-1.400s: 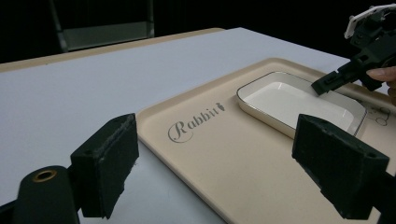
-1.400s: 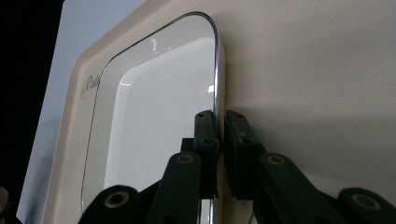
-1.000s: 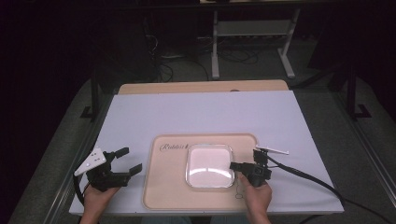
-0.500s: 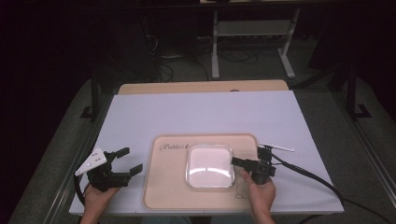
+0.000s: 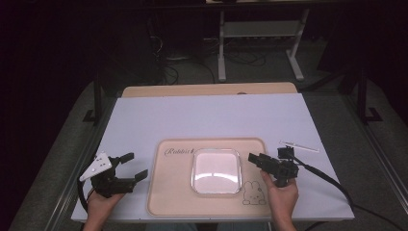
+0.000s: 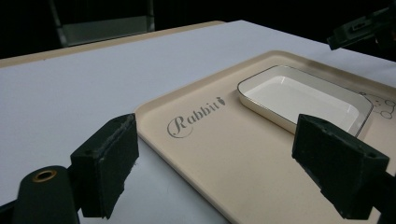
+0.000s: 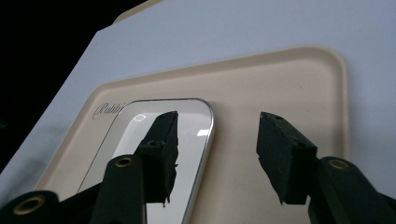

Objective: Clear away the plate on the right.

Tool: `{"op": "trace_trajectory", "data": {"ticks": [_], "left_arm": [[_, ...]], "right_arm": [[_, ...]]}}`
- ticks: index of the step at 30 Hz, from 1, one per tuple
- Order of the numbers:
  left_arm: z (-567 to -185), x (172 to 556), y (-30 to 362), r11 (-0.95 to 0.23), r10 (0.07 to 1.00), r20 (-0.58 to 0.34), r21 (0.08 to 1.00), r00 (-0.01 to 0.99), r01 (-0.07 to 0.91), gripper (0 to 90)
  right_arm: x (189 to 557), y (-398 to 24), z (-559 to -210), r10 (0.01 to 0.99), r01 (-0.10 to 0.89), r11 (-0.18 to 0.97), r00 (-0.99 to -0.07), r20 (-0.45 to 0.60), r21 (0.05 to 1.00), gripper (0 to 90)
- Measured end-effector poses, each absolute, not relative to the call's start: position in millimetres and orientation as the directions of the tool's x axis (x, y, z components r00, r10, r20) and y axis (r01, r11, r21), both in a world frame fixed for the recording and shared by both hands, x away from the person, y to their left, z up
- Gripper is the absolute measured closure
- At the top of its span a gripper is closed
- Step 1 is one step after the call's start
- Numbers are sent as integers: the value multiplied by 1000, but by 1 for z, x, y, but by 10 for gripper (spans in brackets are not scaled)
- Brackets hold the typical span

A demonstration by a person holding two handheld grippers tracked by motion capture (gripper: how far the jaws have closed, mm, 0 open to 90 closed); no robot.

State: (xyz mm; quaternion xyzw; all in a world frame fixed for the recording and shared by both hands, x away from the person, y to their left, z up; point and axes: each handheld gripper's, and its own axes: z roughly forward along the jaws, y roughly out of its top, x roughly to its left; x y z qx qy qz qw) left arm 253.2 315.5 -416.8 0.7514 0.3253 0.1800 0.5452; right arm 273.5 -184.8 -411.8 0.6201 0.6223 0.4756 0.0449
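Observation:
A white square dish (image 5: 216,171) with a thin metallic rim sits in the middle of a beige tray (image 5: 168,197) marked "Rabbit". My right gripper (image 5: 253,160) hovers just right of the dish, above the tray. Its jaws have just been opening and nothing is between them. In the right gripper view the dish (image 7: 135,123) lies below the left jaw of the right gripper (image 7: 219,128), apart from it. My left gripper (image 5: 136,165) rests off the tray's left edge, open and empty. In the left gripper view the left gripper (image 6: 223,140) faces the tray (image 6: 261,158) and the dish (image 6: 299,95).
A thin white stick (image 5: 298,146) lies on the white table cover right of the tray. A rabbit drawing (image 5: 251,192) marks the tray's near right corner. A cable (image 5: 327,178) trails right from the right gripper. A wooden board edge (image 5: 207,89) lines the back.
The right gripper has drawn back to the right from the dish's right rim and risen a little, and its jaws have spread apart. The left gripper has stayed where it was.

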Motion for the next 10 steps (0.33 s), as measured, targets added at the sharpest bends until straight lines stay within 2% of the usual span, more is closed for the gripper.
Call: {"op": "trace_trajectory", "data": {"ticks": [5, 10], "left_arm": [[-417, 253, 314, -200, 683, -81, 935, 726, 292, 144], [-416, 253, 314, -202, 682, -77, 936, 728, 289, 144]], "right_arm": [[270, -197, -402, 844, 650, -159, -301, 444, 743, 394], [261, -219, -398, 889, 502, 11, -401, 221, 865, 300]]}}
